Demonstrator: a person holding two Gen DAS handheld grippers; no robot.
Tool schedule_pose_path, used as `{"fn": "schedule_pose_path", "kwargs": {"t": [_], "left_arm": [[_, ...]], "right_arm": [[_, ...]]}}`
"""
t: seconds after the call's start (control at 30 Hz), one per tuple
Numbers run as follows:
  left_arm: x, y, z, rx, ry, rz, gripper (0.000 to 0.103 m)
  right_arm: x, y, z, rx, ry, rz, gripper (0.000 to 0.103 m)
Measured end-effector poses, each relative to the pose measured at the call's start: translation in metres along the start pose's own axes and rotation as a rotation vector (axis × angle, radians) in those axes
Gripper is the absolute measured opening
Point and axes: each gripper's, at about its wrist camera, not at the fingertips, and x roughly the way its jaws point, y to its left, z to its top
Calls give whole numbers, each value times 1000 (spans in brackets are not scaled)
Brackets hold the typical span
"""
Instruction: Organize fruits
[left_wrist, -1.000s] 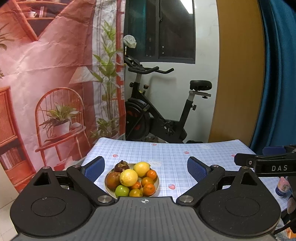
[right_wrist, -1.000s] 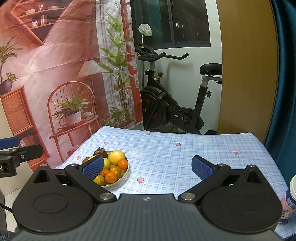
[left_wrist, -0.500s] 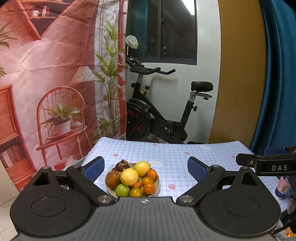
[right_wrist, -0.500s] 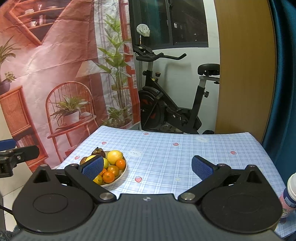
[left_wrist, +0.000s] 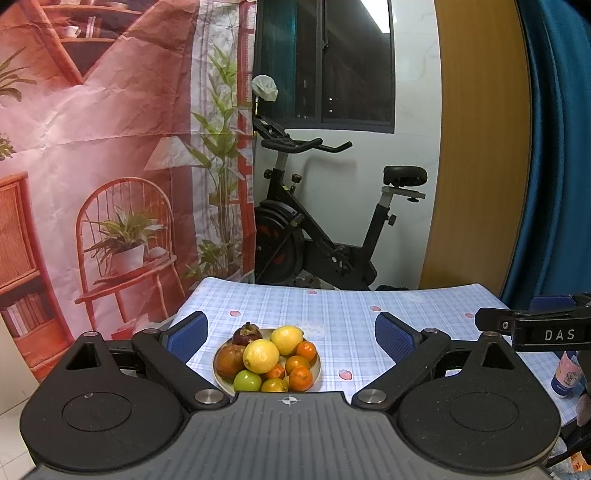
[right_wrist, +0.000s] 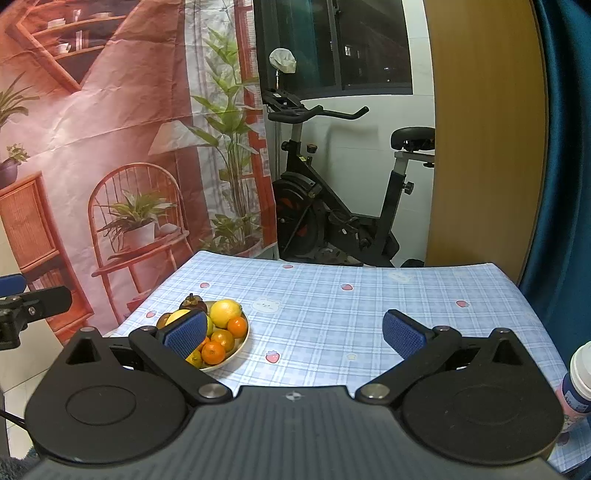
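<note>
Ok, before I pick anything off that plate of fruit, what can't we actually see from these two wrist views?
- Round cream plate: near rim hidden behind the left gripper body, left wrist view.
- Same plate, right wrist view: the right gripper finger covers the left fruits.
- Fruit low in the pile: buried under the yellow lemon.
- White-capped bottle: cut off at the right edge; label unreadable.

The right gripper's blue left finger pad (right_wrist: 184, 333) covers part of the cream plate of mixed fruit (right_wrist: 242, 341); a white-capped pink bottle (right_wrist: 577, 384) is cut off by the right wrist frame's edge, its label unreadable.
</note>
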Motion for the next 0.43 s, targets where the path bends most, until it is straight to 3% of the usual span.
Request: {"fn": "schedule_pose_path", "kwargs": {"t": [0.43], "left_arm": [[-5,-4,0,6,-14,12,99]], "right_arm": [[0,-2,0,2,0,-3,103]]}}
